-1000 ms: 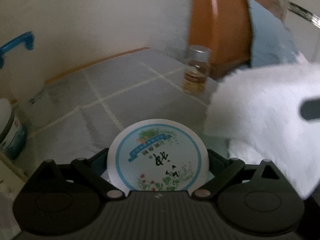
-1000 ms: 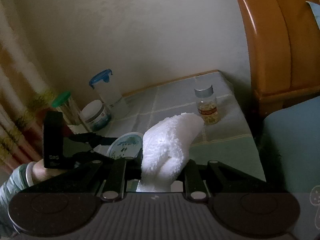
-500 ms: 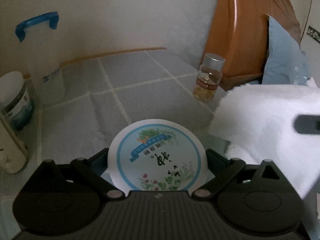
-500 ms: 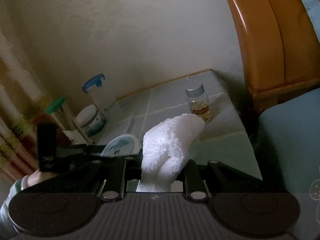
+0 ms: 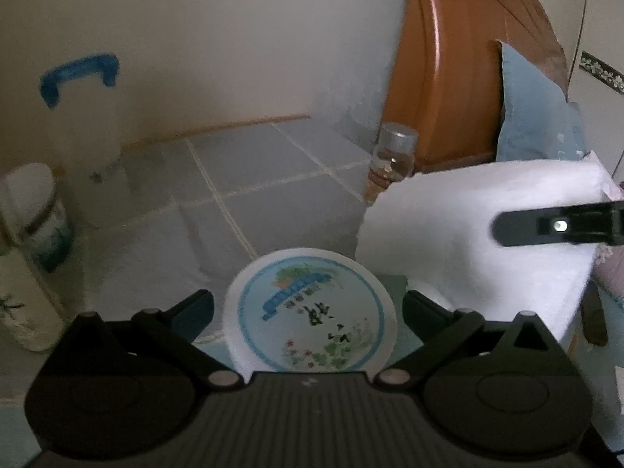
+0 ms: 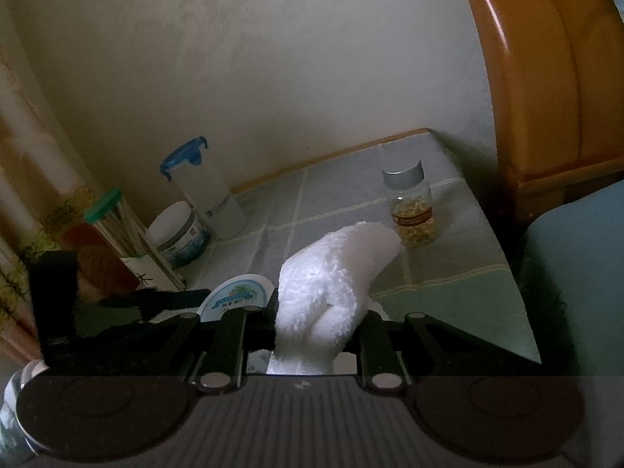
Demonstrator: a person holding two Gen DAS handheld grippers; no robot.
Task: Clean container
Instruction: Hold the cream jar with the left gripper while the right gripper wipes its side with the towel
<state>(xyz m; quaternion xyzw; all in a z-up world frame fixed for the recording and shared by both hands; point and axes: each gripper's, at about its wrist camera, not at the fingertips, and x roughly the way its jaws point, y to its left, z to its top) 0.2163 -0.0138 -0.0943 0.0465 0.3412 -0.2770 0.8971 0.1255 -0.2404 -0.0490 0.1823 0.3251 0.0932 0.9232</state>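
wall (image 6: 273, 58): pale, faintly patterned | table (image 6: 343, 191): grey-green checked cloth, wooden back edge | headboard (image 6: 546, 78): orange wood, right of table | curtain (image 6: 23, 163): floral, far left, seemingly | light: dim

The right gripper (image 6: 312, 327) clamps a fluffy white cloth (image 6: 335, 273). Behind the cloth stands a clear glass bottle with a silver cap (image 6: 411, 206); left of the cloth, a round white floral-printed container (image 6: 236, 296)
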